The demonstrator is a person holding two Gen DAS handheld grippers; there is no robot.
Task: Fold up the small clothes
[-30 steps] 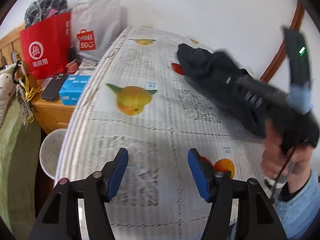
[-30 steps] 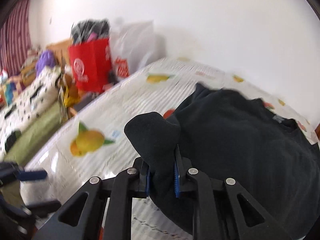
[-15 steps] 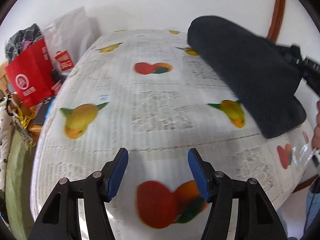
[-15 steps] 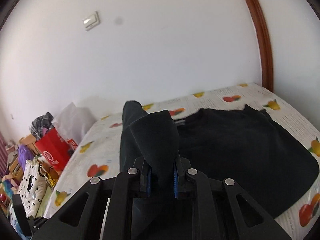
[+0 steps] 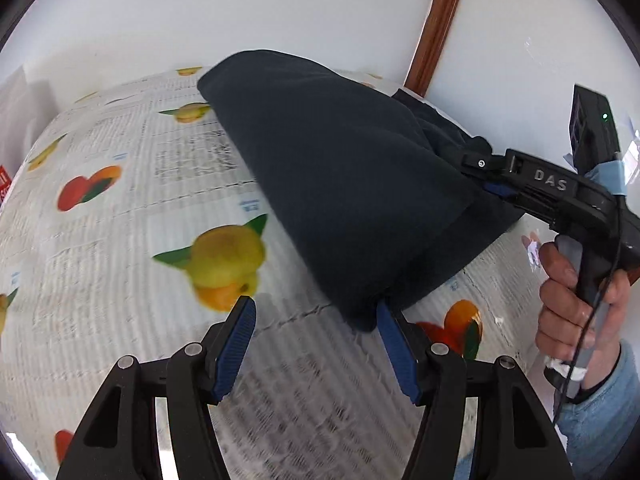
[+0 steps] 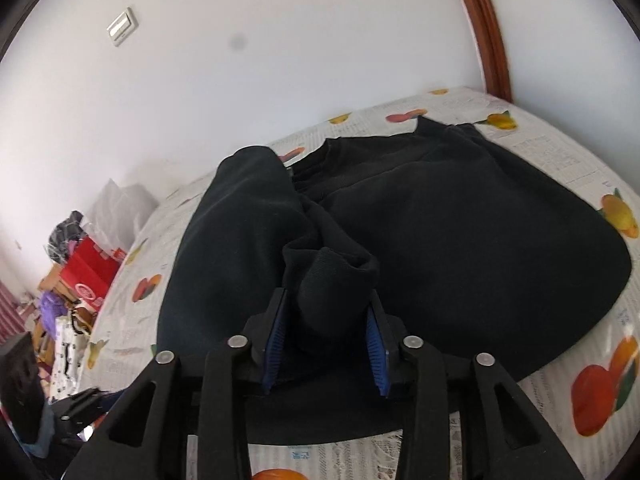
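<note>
Now parted, the right gripper's (image 6: 326,320) blue pads (image 6: 276,336) flank a sleeve cuff (image 6: 328,280) they pinched half a second ago, releasing it onto the black sweater (image 6: 460,240) spread on the fruit-print tablecloth (image 5: 120,240). The left gripper (image 5: 316,344), spread wide and empty, has reached the sweater's near edge; one sleeve fold looks finished.

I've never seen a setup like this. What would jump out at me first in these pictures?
A dark garment sprawls across a tablecloth printed with bright fruit. The right gripper has its blue pads apart around a bunched sleeve cuff, while the left gripper hovers open at the garment's near edge.
</note>
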